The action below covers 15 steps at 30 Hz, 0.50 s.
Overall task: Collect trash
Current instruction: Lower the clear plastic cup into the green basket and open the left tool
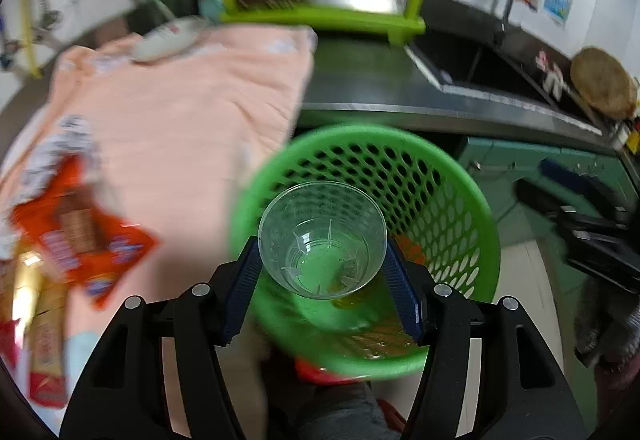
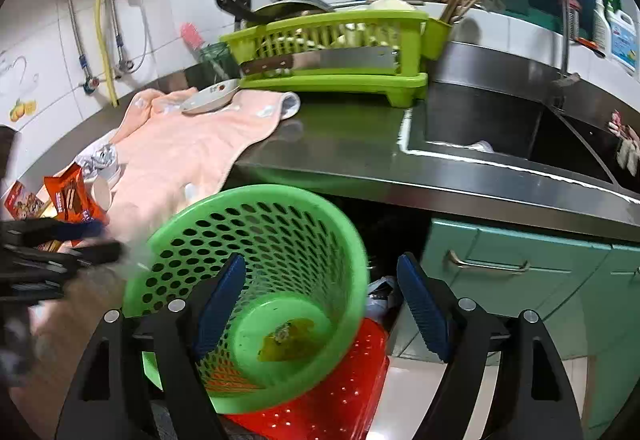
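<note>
From the left wrist we see our left gripper (image 1: 322, 268) with its fingers (image 1: 244, 280) clamped on a clear plastic cup (image 1: 322, 238), mouth facing the camera, held over the open mouth of the green basket (image 1: 486, 240). The picture is smeared, so we can only guess that the cup sits fully inside the rim line. If we let go while it hangs near the rim's near edge, it could bounce off and roll onto the floor. More trash waits on the pink towel (image 1: 180, 119): an orange wrapper (image 1: 80, 228) among other packets.

From the right wrist, our right gripper (image 2: 320, 304) has wide fingers with nothing pressed between them; the basket only shows behind them. The basket leans on a red crate (image 2: 340, 392), so a knock could tip it. The worktop (image 2: 340, 147) edge runs just above the basket, and the green cupboard (image 2: 520, 280) stands to its right, leaving open room mostly straight above.
</note>
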Motion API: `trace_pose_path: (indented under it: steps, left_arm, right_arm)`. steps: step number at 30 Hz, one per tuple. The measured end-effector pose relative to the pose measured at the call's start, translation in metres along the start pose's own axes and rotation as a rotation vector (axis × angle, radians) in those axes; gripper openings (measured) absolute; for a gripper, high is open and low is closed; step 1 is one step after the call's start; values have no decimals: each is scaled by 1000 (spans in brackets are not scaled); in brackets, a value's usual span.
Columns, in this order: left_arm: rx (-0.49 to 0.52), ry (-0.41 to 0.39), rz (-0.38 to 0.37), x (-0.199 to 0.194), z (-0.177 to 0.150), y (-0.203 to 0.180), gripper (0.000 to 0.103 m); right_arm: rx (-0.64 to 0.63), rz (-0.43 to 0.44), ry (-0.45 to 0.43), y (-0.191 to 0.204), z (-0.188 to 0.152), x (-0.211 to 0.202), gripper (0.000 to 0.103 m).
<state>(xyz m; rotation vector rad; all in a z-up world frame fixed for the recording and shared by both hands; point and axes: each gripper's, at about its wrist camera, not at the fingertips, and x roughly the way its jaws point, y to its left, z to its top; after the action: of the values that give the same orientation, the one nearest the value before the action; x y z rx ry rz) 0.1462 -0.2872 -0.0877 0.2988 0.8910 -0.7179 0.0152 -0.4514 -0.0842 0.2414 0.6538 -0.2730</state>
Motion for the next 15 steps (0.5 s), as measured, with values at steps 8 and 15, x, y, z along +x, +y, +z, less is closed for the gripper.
trace_pose_path:
  steps: [8, 15]
  left_arm:
    - [17, 158, -64, 87, 6, -37, 61]
    - [-8, 202, -98, 116, 8, -47, 63]
  right_arm:
    - [32, -34, 21, -30, -15, 8, 76]
    - [58, -32, 50, -37, -25, 18, 76]
